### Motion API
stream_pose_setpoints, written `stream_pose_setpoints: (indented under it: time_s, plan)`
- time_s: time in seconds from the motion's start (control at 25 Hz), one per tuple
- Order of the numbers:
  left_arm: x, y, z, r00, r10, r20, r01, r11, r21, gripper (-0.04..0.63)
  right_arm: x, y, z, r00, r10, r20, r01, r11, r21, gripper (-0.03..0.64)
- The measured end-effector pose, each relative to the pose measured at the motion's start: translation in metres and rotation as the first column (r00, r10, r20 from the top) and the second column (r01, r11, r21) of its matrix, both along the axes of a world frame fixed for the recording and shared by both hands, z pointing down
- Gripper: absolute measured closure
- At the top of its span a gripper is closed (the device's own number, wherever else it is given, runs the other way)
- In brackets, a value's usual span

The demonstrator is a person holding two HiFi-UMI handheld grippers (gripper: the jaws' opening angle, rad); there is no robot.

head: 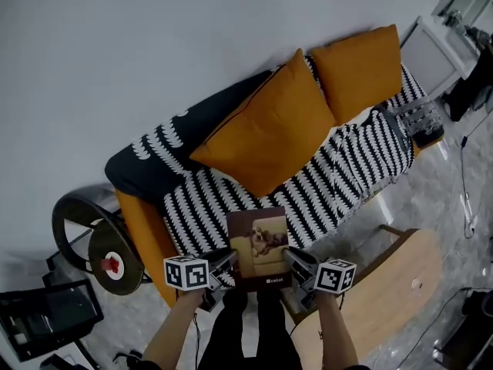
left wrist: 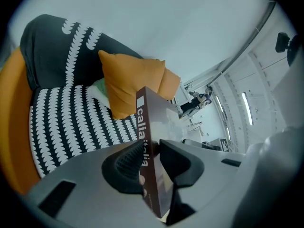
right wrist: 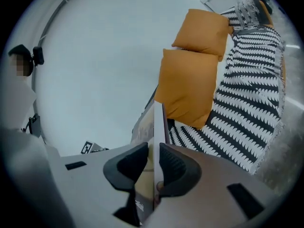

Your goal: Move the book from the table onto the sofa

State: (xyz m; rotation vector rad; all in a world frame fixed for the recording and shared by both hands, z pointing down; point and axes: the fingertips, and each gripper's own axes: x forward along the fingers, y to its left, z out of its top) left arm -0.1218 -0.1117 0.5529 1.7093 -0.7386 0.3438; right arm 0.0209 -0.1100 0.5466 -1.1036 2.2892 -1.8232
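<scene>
A brown book (head: 259,250) with a dog picture on its cover hangs over the front of the sofa seat (head: 323,187), which wears a black-and-white patterned throw. My left gripper (head: 221,264) is shut on the book's left edge (left wrist: 148,151), the spine side with white lettering. My right gripper (head: 296,260) is shut on the book's right edge (right wrist: 154,146), the page side. Both hold the book level between them, just above the seat's near edge.
Two orange cushions (head: 269,126) (head: 362,68) lean on the sofa back. A wooden table (head: 385,291) stands at the lower right. A round side table (head: 96,241) and dark equipment sit at the left. A white unit (head: 431,52) stands beyond the sofa's right end.
</scene>
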Motion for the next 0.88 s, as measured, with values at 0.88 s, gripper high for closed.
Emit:
stream_pose_setpoints:
  time_s: [0.88]
  plan:
    - [-0.013,-0.039,0.151,0.995,-0.097,0.029,0.099,0.993,-0.072,0.485,-0.013,-0.055,0.155,0.996,-0.085,0.001,0.085,0.994,-0.071,0.523]
